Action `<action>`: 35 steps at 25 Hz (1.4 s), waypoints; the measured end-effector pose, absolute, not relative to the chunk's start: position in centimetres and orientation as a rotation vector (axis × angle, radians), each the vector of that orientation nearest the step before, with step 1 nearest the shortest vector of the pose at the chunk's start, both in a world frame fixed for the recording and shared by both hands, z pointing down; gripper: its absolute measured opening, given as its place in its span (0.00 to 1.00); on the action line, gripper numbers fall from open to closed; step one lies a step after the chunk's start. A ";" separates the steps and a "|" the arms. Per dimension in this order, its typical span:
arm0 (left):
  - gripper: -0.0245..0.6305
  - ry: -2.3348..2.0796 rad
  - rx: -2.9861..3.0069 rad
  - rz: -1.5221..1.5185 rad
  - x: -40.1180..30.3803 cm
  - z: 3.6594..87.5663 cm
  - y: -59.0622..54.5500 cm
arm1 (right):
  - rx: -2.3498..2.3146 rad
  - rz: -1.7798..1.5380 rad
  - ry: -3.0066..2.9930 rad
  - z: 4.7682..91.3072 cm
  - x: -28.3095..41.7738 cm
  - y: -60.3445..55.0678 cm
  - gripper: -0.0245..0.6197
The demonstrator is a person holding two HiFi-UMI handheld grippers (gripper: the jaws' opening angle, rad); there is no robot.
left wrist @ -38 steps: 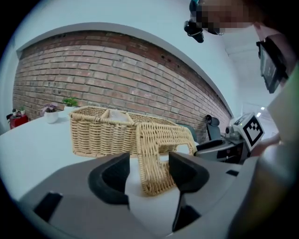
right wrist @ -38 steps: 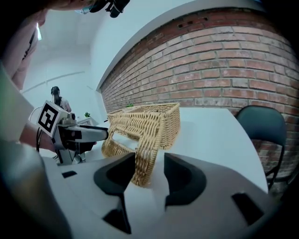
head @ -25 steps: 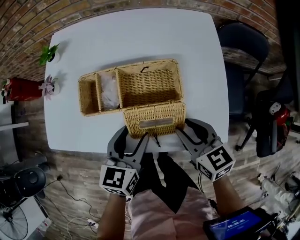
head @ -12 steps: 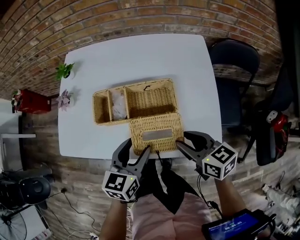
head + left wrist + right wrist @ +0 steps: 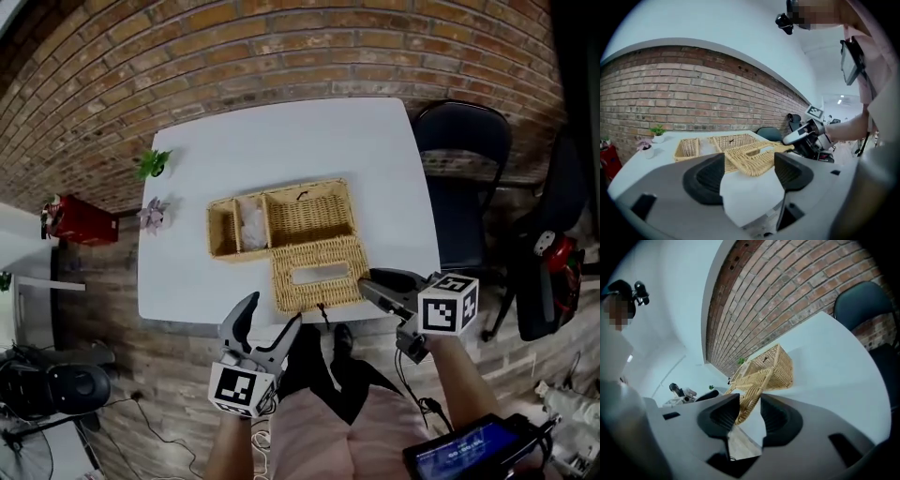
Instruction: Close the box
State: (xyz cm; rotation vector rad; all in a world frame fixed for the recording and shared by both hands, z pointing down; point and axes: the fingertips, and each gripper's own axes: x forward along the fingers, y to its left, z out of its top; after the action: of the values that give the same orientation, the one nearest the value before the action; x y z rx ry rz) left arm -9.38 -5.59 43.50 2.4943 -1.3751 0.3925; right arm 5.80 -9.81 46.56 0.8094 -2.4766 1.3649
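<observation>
Left jaws: your left gripper (image 5: 275,307) stands at its widest and has just been opening. The near edge of the lid (image 5: 309,292) shows between the jaws, but neither pad presses on it, so this gripper holds nothing.
Right jaws: your right gripper (image 5: 367,283) is about half open and has just been closing. Its 2 pads grip the wicker at the lid's near right corner.
Change: 1.5 s ago both of your grippers had the lid's near edge between their jaws, and the lid hung steeply down in front of the box. Now only the right 1 keeps hold. The left 1 sits back from the table's edge, and the lid is up at a shallow slant.
Box: the wicker box (image 5: 281,190) sits near the middle of the white table (image 5: 281,141), its long side towards you, its compartments uncovered.
Lid: woven wicker with 1 long slot, joined to the box's near wall, reaching towards you to the table's near edge.
</observation>
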 end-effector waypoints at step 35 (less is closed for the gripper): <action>0.53 -1.518 2.634 0.365 -8.4 38.4 -9.6 | 0.679 -0.004 -2.790 37.4 4.5 -10.3 0.35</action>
State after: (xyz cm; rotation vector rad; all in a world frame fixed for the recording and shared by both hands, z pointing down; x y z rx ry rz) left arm -8.42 -9.65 38.42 2.6339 -1.5181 0.3649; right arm 4.53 -10.34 37.44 0.6793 -2.7895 -0.0036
